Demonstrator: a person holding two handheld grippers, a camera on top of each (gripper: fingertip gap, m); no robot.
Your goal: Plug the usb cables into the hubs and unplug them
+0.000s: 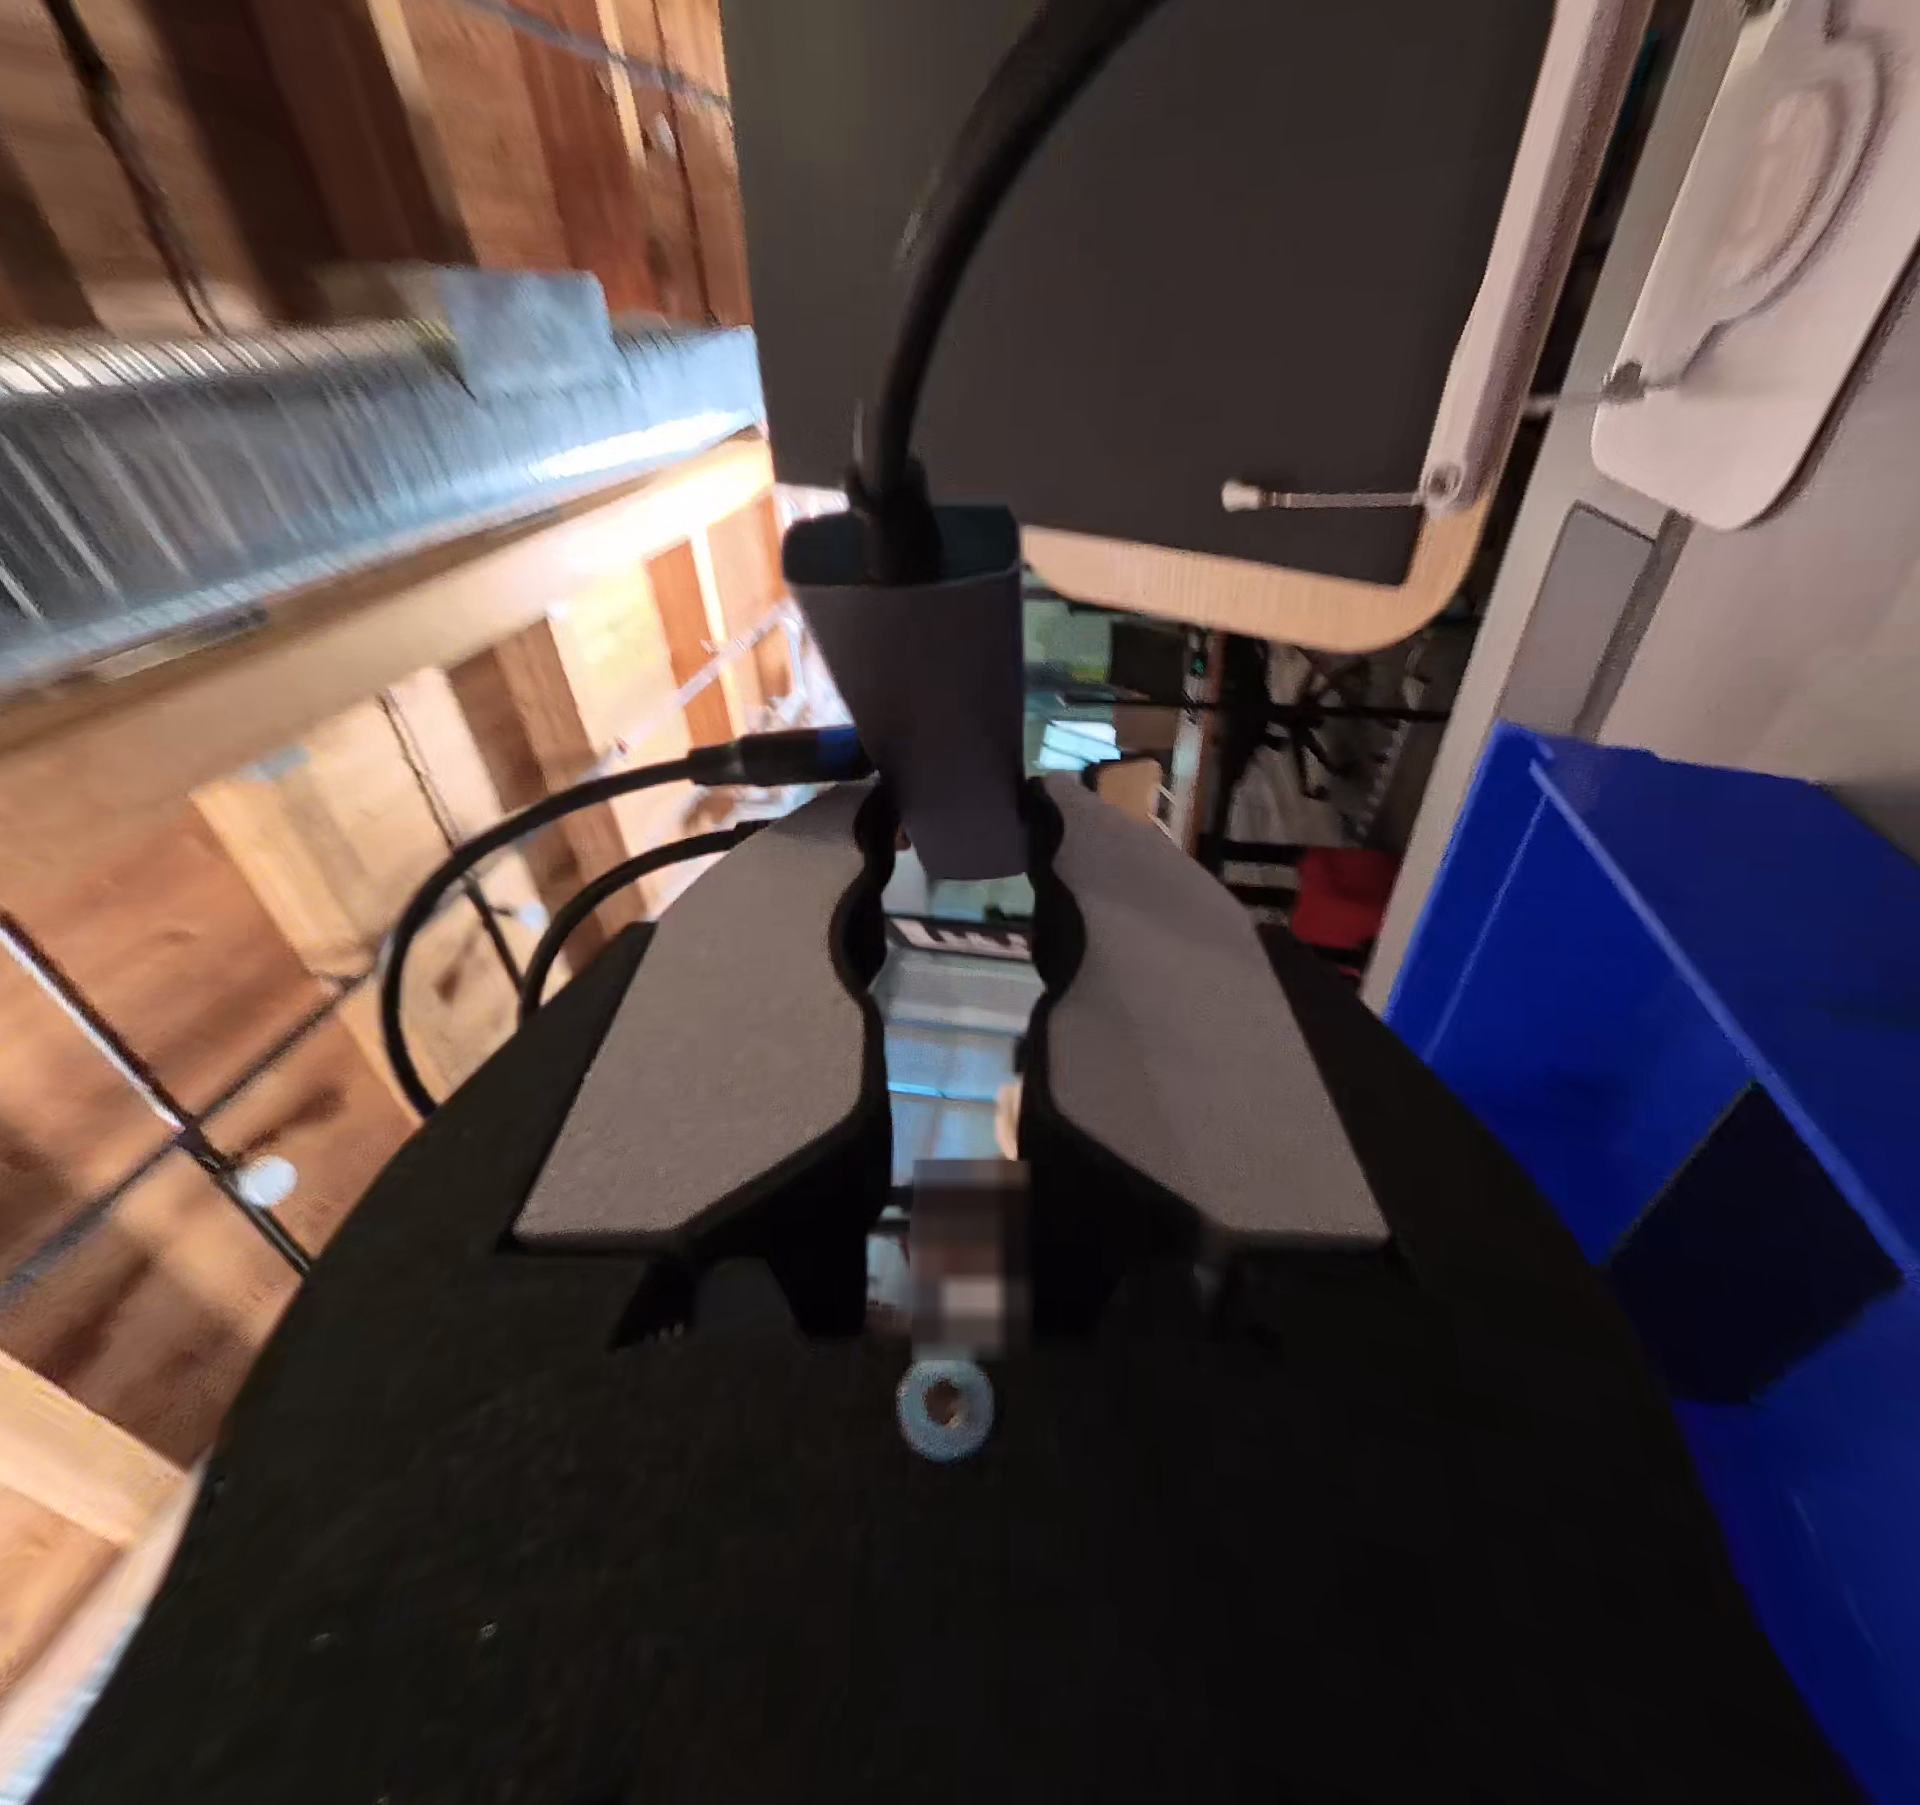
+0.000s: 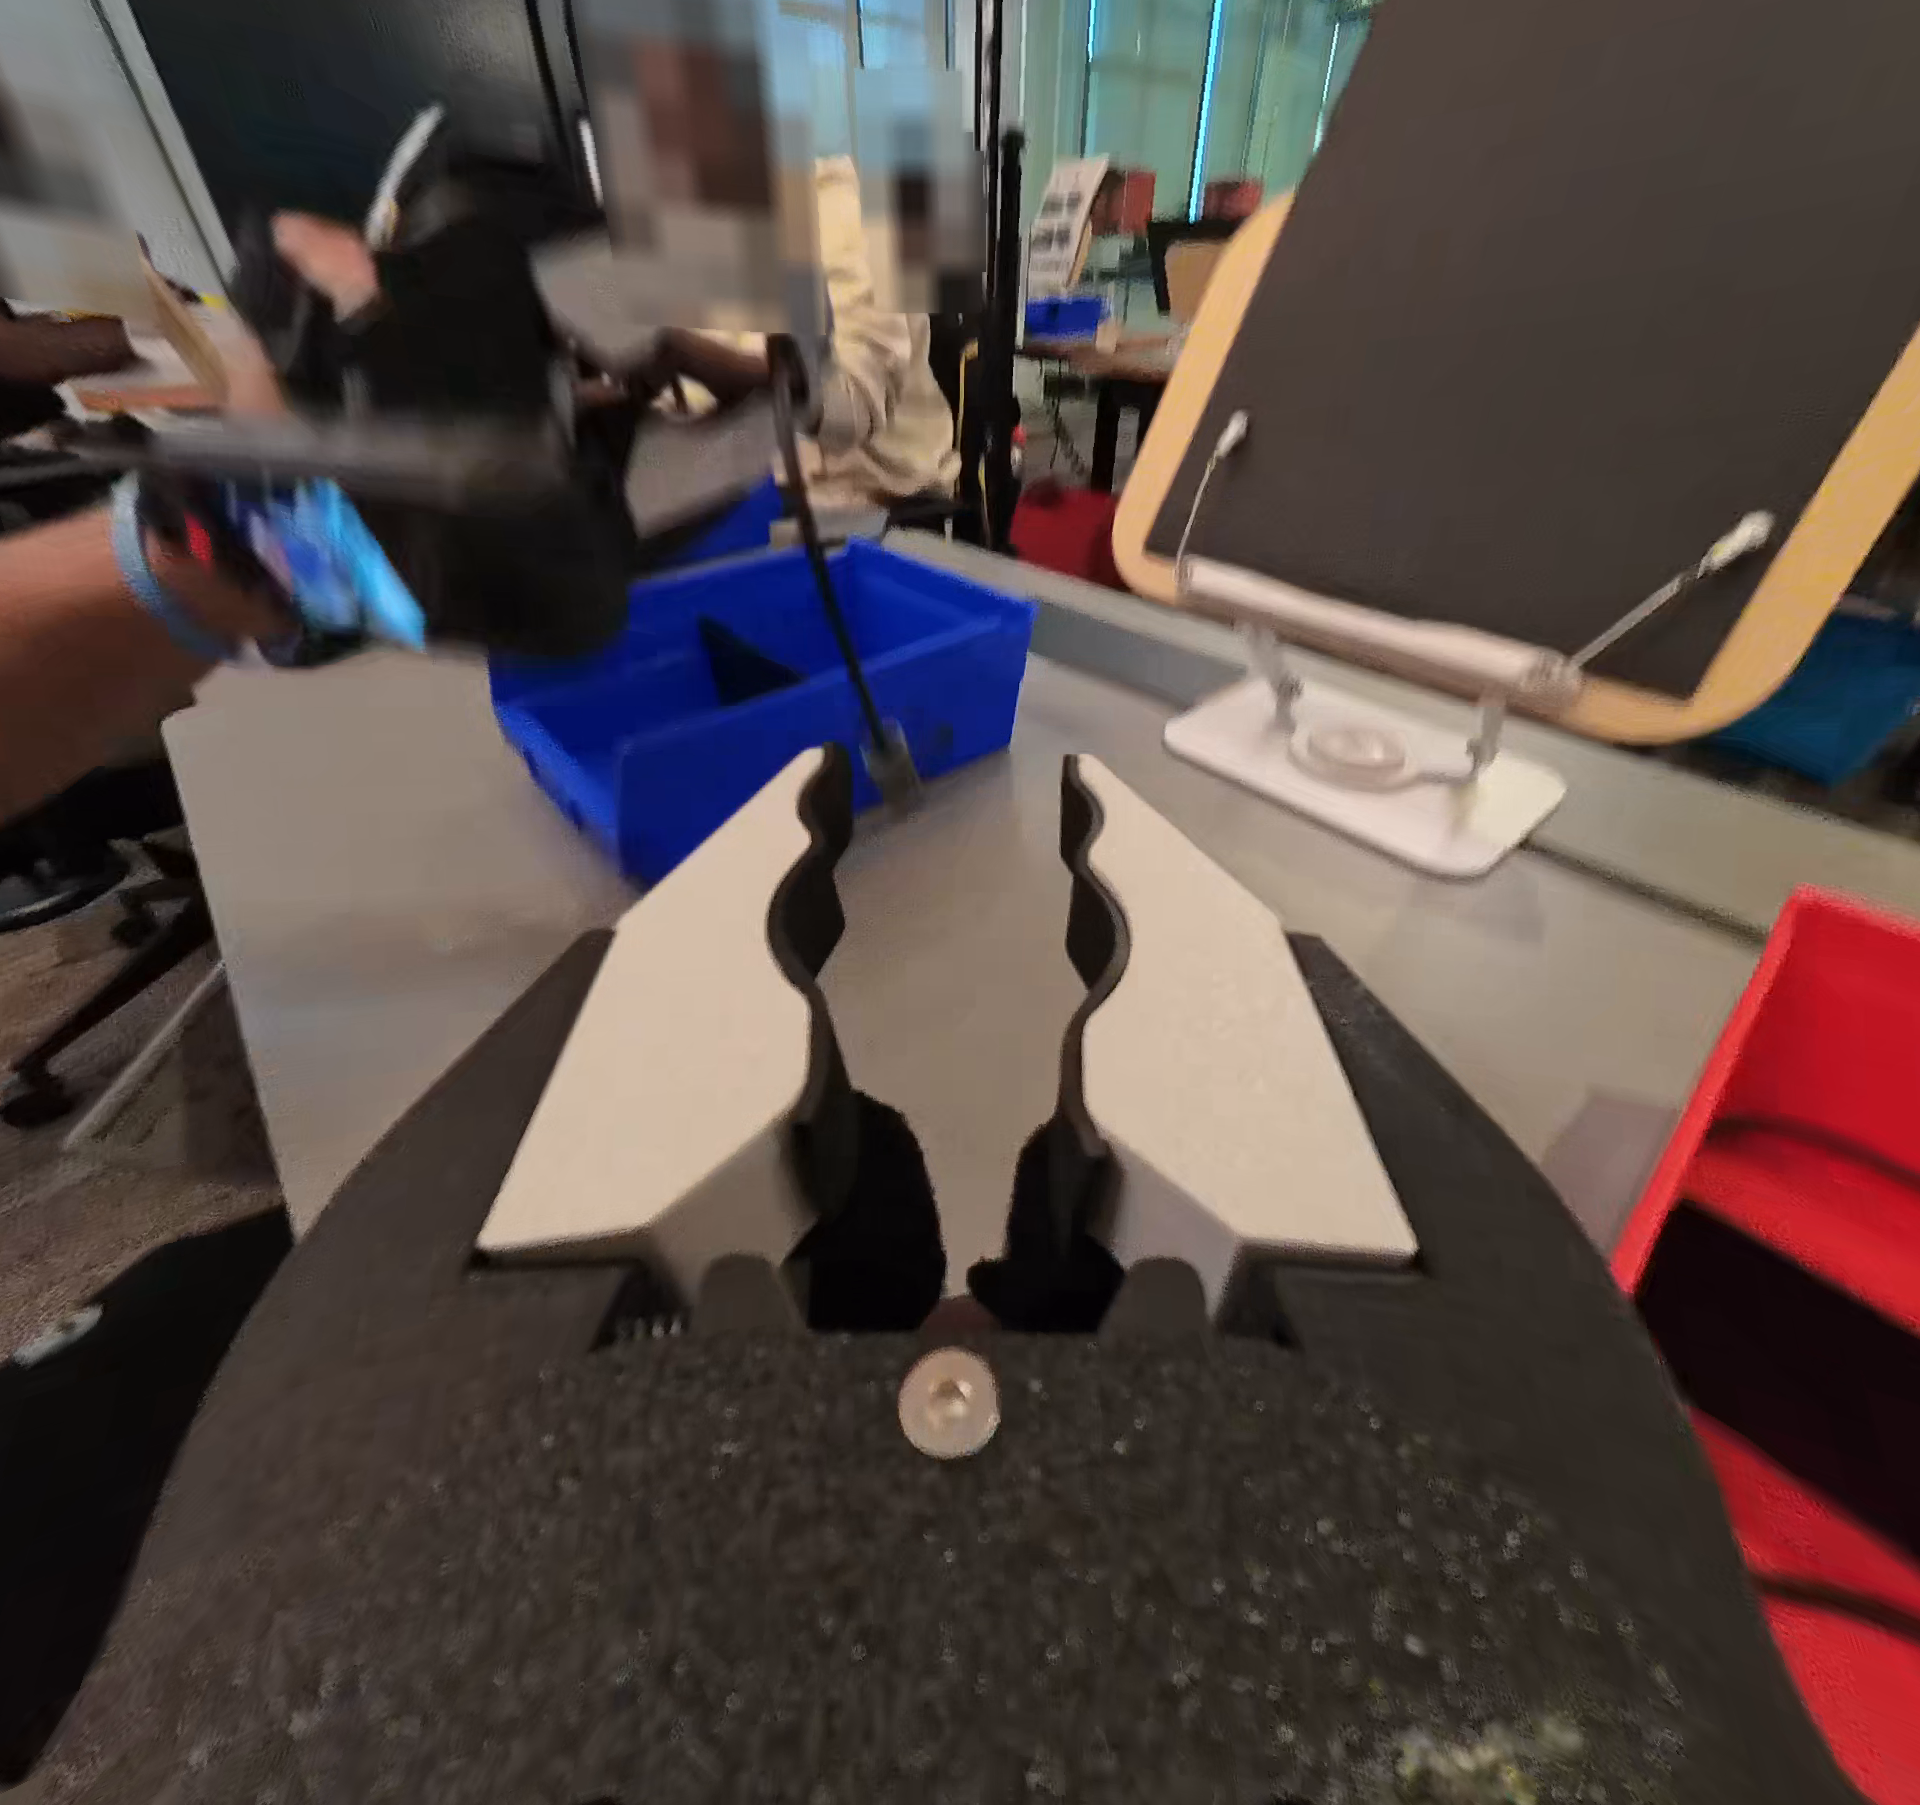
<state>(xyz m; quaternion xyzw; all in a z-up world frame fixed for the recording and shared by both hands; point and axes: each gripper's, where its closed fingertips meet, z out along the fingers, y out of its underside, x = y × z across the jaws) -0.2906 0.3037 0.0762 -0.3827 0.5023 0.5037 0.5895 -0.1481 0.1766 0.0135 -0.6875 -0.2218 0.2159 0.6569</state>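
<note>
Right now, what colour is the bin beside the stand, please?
Blue bin, clearest in the right wrist view.

Both grippers (image 1: 956, 820) (image 2: 956, 799) wore grey wavy-edged fingers on grainy black bodies, one silver screw (image 2: 948, 1407) apiece.

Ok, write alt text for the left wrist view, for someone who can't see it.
The left gripper is shut on a dark grey USB hub held up in the air. A thick black cable arcs from the hub's far end, and a blue-tipped plug sits in its side. Behind are a wood-rimmed black board and a blue bin.
</note>
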